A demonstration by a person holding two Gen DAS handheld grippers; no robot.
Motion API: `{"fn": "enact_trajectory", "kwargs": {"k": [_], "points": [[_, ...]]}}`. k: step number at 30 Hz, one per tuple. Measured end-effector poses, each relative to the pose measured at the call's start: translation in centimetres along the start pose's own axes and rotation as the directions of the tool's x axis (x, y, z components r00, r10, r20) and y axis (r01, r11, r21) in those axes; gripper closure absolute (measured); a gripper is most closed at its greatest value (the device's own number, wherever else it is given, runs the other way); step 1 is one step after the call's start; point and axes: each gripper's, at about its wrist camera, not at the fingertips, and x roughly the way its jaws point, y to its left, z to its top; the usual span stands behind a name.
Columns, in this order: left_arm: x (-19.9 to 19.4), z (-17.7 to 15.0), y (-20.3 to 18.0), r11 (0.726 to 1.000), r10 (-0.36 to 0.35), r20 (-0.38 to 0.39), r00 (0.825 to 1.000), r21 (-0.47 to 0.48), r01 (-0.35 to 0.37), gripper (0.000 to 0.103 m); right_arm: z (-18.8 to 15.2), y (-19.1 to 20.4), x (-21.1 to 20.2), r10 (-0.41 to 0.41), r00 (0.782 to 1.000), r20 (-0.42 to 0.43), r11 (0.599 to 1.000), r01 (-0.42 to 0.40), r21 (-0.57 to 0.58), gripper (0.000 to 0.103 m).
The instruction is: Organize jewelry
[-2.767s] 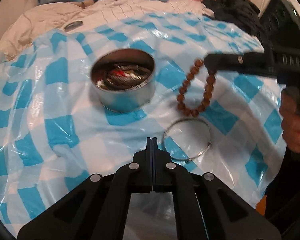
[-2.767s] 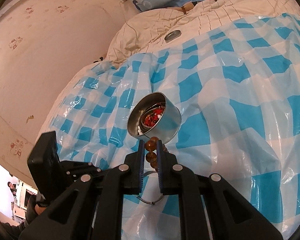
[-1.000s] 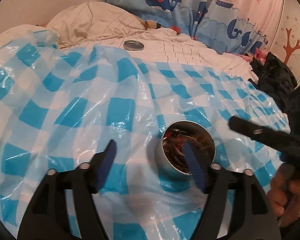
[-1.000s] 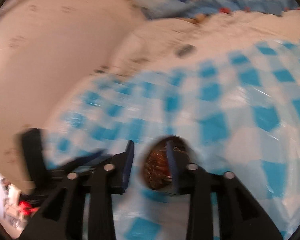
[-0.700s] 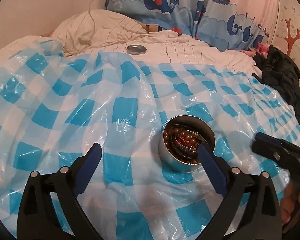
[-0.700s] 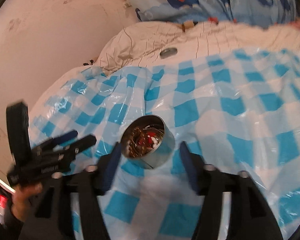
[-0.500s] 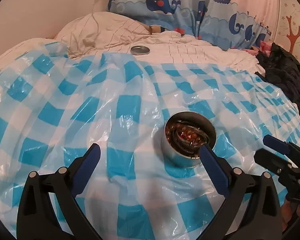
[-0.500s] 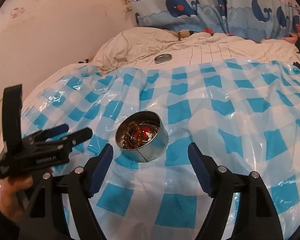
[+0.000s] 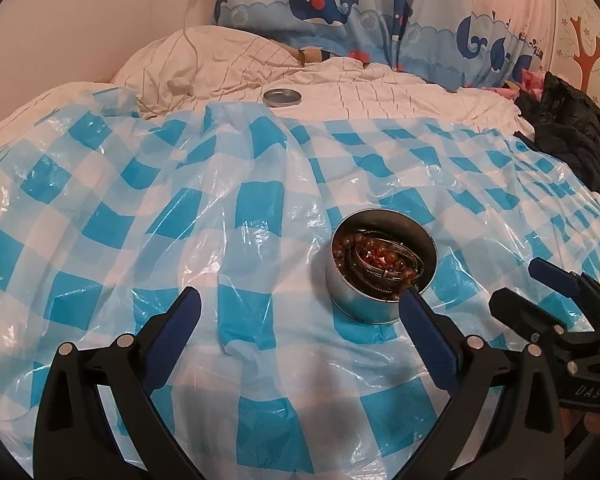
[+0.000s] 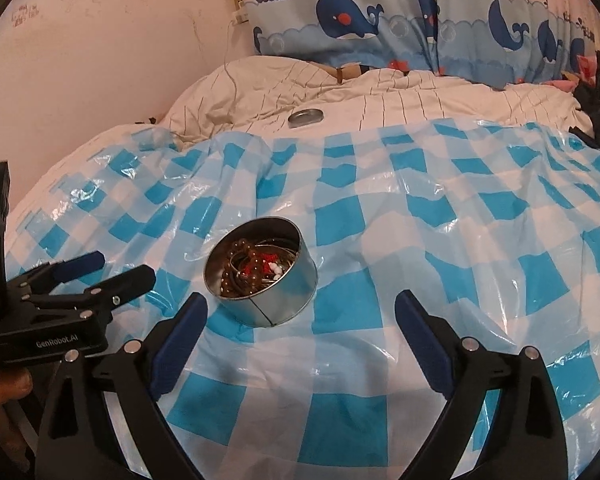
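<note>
A round metal tin (image 9: 380, 306) (image 10: 276, 304) stands on the blue-and-white checked plastic sheet (image 9: 140, 216). Brown bead bracelets (image 9: 380, 254) (image 10: 246, 266), a silver bangle and red and white pieces lie tangled inside it. My left gripper (image 9: 298, 300) is open and empty, with the tin just beyond its right finger. My right gripper (image 10: 300, 302) holds nothing; its jaws are opening, and the tin sits ahead, nearer its left finger. Each gripper also shows in the other's view: the right gripper (image 9: 516, 286) right of the tin, the left gripper (image 10: 124, 266) left of it.
The tin's flat metal lid (image 9: 282, 97) (image 10: 306, 117) lies on the cream striped quilt (image 9: 380, 92) behind the sheet. A whale-print fabric (image 9: 340, 12) hangs at the back. Dark clothing (image 9: 568, 132) is piled at the right edge. A wall stands to the left.
The right gripper let the brown bead bracelet go into the tin, where the silver bangle now lies too. Both grippers opened wide and drew back from the tin.
</note>
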Motion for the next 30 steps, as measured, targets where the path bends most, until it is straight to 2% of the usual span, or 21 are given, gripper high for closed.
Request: {"fn": "enact_trajectory", "kwargs": {"k": [13,30], "points": [[0.9,-0.2,-0.5,1.0,0.004,-0.027,1.0,0.016,-0.003,0.008,-0.6,0.9,0.7,-0.046,0.999,-0.015,0.997,0.045,-0.058,0.008],[1.5,-0.5,-0.1,1.0,0.013,-0.061,0.998,0.006,-0.013,0.008,-1.1,1.3,1.6,-0.074,0.996,-0.045,0.994,0.07,-0.086,0.008]]}}
